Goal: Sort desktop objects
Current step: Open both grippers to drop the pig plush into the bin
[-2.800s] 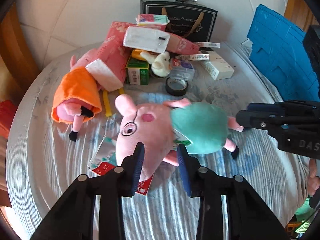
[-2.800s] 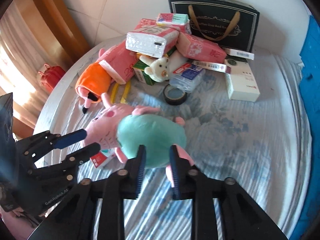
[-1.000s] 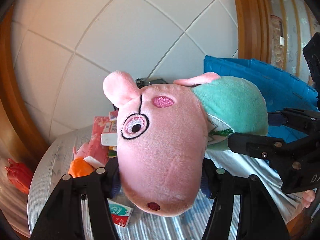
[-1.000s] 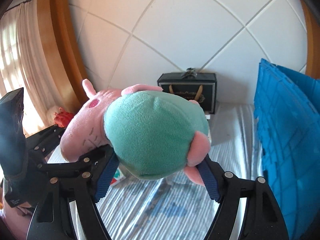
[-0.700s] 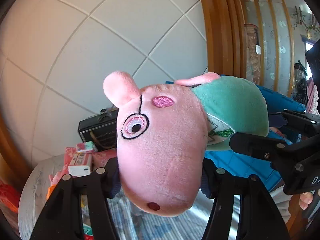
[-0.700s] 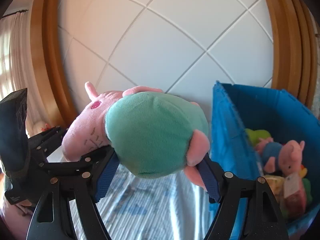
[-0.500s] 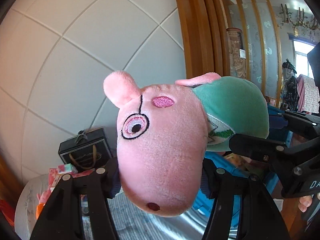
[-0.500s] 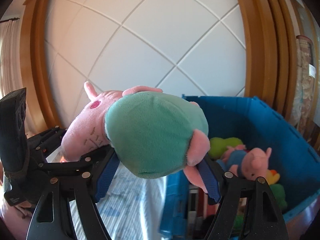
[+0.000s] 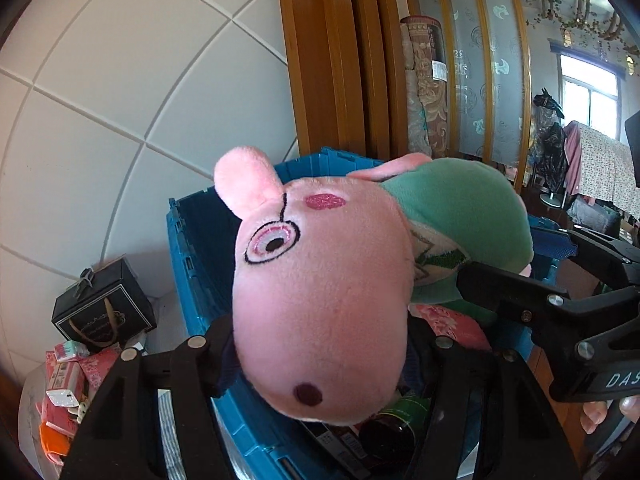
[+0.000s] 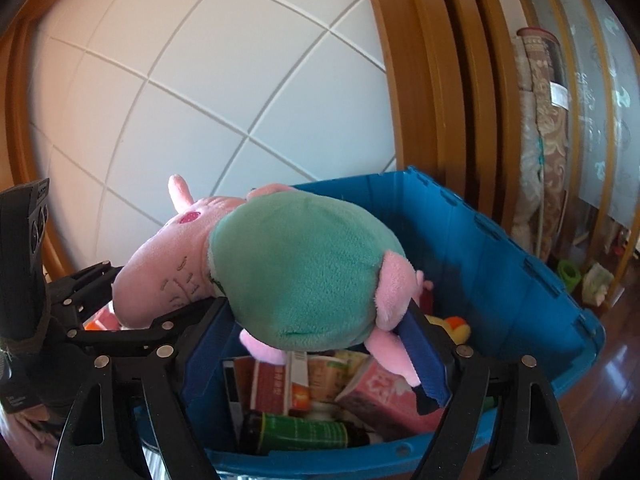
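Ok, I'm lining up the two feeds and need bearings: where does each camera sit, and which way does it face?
Left wrist: on the left gripper, looking along its fingers at the pig plush head; the right gripper crosses at right.
Right wrist: on the right gripper, facing the plush's green body over the blue crate; the left gripper shows at left.
Shared: plush, crate, tiled wall.

- The pig plush (image 10: 304,276) is off the table now, carried by both grippers and hanging right over the open blue bin (image 10: 500,248).
- Table clutter (image 9: 68,384) sits off to the left.
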Demonstrator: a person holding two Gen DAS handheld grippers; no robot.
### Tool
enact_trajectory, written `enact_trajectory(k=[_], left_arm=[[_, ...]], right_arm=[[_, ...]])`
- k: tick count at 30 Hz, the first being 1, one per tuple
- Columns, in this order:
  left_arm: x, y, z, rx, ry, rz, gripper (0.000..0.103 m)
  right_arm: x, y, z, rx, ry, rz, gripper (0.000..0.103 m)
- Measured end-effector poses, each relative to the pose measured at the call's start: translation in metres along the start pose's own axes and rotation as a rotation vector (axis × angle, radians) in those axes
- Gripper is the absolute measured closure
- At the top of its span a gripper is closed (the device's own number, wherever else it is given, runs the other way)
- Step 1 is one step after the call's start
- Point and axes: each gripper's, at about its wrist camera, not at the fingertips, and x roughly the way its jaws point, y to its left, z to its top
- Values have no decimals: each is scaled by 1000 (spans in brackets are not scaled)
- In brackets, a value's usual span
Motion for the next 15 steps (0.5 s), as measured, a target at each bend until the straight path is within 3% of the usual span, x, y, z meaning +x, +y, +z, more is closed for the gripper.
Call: enact_trajectory(k=[4, 6, 15], left_arm=[[13, -8, -3, 5, 43, 13, 41], [12, -9, -1, 5, 35, 32, 41], [6, 1, -9, -49, 50, 50, 40]], right_arm=[[14, -19, -11, 41, 36, -11, 14], [19, -27, -17, 59, 59, -20, 5], [20, -40, -30, 98, 98, -60, 0]])
